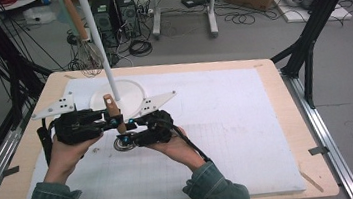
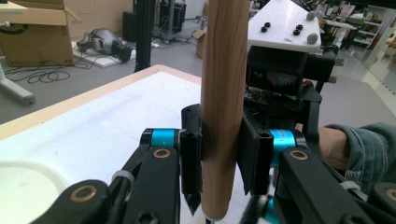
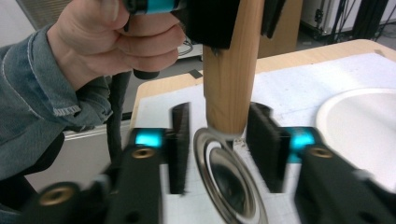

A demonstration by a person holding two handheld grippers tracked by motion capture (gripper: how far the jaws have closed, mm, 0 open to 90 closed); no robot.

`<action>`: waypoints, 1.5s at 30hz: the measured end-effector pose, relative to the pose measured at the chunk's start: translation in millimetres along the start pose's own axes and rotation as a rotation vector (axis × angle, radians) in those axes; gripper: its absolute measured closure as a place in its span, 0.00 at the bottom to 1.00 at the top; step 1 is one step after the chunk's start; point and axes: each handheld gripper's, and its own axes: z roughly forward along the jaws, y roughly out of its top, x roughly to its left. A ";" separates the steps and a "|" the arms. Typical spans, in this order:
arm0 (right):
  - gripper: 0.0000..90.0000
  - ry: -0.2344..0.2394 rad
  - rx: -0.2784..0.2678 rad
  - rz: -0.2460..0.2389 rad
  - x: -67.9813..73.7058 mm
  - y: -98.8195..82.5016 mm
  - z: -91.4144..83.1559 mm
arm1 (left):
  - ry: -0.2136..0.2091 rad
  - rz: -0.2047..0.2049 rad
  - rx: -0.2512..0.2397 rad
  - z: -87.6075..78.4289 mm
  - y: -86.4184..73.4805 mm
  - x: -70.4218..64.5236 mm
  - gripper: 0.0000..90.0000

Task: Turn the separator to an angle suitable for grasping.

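Wooden handle over white mat, cable-strewn floor

no legible txt, labels, brands or nos. anywhere, cardboard boxes' print too blurry to read

The wooden handle is standing nearly upright, leaning slightly toward eleven o'clock in the high view, over the left half of the table. It is a smooth, pale brown round rod with straight lengthwise grain and a flat-cut top end. In the left gripper view it is rising vertically through the middle, pinched at its lower part. At its bottom end a shiny metal ring is sitting, a round steel disc with a dark hollow centre, its face tipped sideways. In the high view the ring is lying at six o'clock from the handle.
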 end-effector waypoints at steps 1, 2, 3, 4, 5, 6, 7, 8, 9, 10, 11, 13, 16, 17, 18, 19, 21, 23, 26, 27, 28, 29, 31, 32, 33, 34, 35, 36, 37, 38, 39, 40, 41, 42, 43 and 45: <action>0.60 0.000 -0.003 0.002 -0.5 0.1 -2.2 | 0.002 -0.001 -0.003 -0.5 0.5 0.7 0.80; 0.58 -0.004 -0.005 -0.001 -0.9 0.1 -4.7 | 0.004 -0.001 -0.003 -1.1 1.2 1.3 0.80; 0.55 -0.011 -0.005 -0.001 -0.9 0.0 -7.3 | 0.004 0.001 -0.001 -1.6 2.1 2.1 0.80; 0.52 -0.013 -0.006 0.002 -1.3 0.1 -9.6 | 0.002 -0.002 -0.001 -1.9 3.1 2.8 0.80; 0.51 -0.010 -0.002 0.004 -2.1 0.1 -12.3 | 0.002 -0.001 -0.001 -2.2 4.3 3.8 0.80; 0.50 -0.015 -0.002 0.007 -2.5 -0.2 -15.3 | 0.005 -0.001 -0.002 -2.7 5.4 4.8 0.80; 0.47 -0.020 -0.002 0.003 -3.3 -0.6 -18.1 | 0.006 0.000 0.000 -3.2 6.7 5.9 0.80; 0.46 -0.024 -0.003 0.008 -3.9 -0.8 -21.2 | 0.007 0.000 0.002 -3.6 8.1 7.0 0.80; 0.45 -0.026 -0.005 0.013 -4.5 -1.0 -24.4 | 0.010 0.000 0.003 -4.1 9.5 8.3 0.80; 0.43 -0.033 -0.008 0.017 -4.7 -1.3 -27.6 | 0.014 -0.001 0.003 -4.8 11.0 9.5 0.80; 0.42 -0.042 -0.010 0.014 -5.0 -1.8 -31.1 | 0.016 -0.003 0.002 -5.5 12.5 10.6 0.80; 0.40 -0.048 -0.019 0.013 -6.1 -3.1 -38.1 | 0.016 0.001 0.003 -6.7 16.0 12.3 0.80; 0.38 -0.069 -0.025 0.017 -7.8 -5.6 -50.5 | 0.023 0.004 0.002 -8.2 21.0 15.2 0.80; 0.37 -0.079 -0.023 0.023 -8.4 -6.5 -54.9 | 0.025 0.002 0.002 -8.6 22.6 16.1 0.80; 0.36 -0.090 -0.029 0.024 -9.3 -7.5 -59.2 | 0.027 0.002 0.005 -9.1 24.1 17.2 0.80; 0.36 -0.087 -0.039 0.032 -9.7 -8.7 -63.5 | 0.030 0.001 0.007 -9.5 25.5 18.2 0.80; 0.35 -0.105 -0.046 0.034 -10.3 -10.7 -72.8 | 0.035 0.003 0.009 -10.3 28.0 20.1 0.80; 0.34 -0.119 -0.052 0.038 -11.2 -12.7 -81.1 | 0.039 0.002 0.012 -10.8 30.2 21.5 0.80; 0.34 -0.138 -0.058 0.043 -11.7 -16.4 -93.1 | 0.041 0.001 0.015 -11.8 33.2 23.7 0.80; 0.34 -0.140 -0.057 0.047 -11.8 -18.0 -97.0 | 0.041 0.001 0.015 -12.3 34.1 24.5 0.80; 0.33 -0.147 -0.062 0.051 -12.4 -19.6 -100.9 | 0.044 -0.001 0.015 -12.5 35.1 25.3 0.80; 0.33 -0.152 -0.068 0.053 -12.8 -21.3 -104.5 | 0.045 -0.002 0.016 -12.7 36.1 26.0 0.80; 0.33 -0.164 -0.071 0.059 -13.3 -24.5 -112.0 | 0.045 -0.001 0.018 -13.2 38.5 27.4 0.80; 0.33 -0.167 -0.073 0.066 -13.3 -26.2 -115.5 | 0.046 0.000 0.019 -13.4 39.9 28.0 0.80; 0.33 -0.169 -0.078 0.067 -13.5 -27.9 -118.6 | 0.046 0.001 0.021 -13.6 41.4 28.6 0.80; 0.33 -0.175 -0.079 0.067 -13.9 -29.6 -121.9 | 0.046 0.000 0.020 -13.7 43.3 29.3 0.80; 0.33 -0.179 -0.080 0.072 -14.3 -31.4 -125.5 | 0.044 0.002 0.022 -13.7 44.8 29.9 0.80; 0.33 -0.182 -0.079 0.078 -14.1 -32.4 -127.8 | 0.044 0.004 0.020 -13.8 46.5 30.7 0.80; 0.33 -0.188 -0.084 0.078 -14.3 -33.9 -130.5 | 0.044 0.004 0.024 -13.8 48.5 31.7 0.80; 0.33 -0.190 -0.086 0.079 -14.6 -35.3 -133.4 | 0.045 0.010 0.028 -14.0 50.6 32.9 0.80; 0.33 -0.194 -0.087 0.088 -14.4 -37.0 -136.4 | 0.046 0.009 0.028 -13.9 52.6 33.8 0.80; 0.33 -0.197 -0.090 0.085 -15.1 -38.7 -139.1 | 0.041 0.011 0.028 -13.9 54.8 34.9 0.80; 0.33 -0.202 -0.088 0.092 -14.9 -40.4 -142.1 | 0.041 0.011 0.026 -13.8 56.9 36.0 0.80; 0.33 -0.209 -0.091 0.093 -15.2 -42.4 -144.9 | 0.040 0.012 0.024 -13.7 59.0 37.0 0.80; 0.32 -0.210 -0.094 0.096 -15.8 -44.2 -148.1 | 0.040 0.012 0.020 -13.5 60.9 37.9 0.80; 0.32 -0.220 -0.100 0.104 -15.4 -47.1 -153.6 | 0.039 0.017 0.027 -13.4 64.9 40.3 0.80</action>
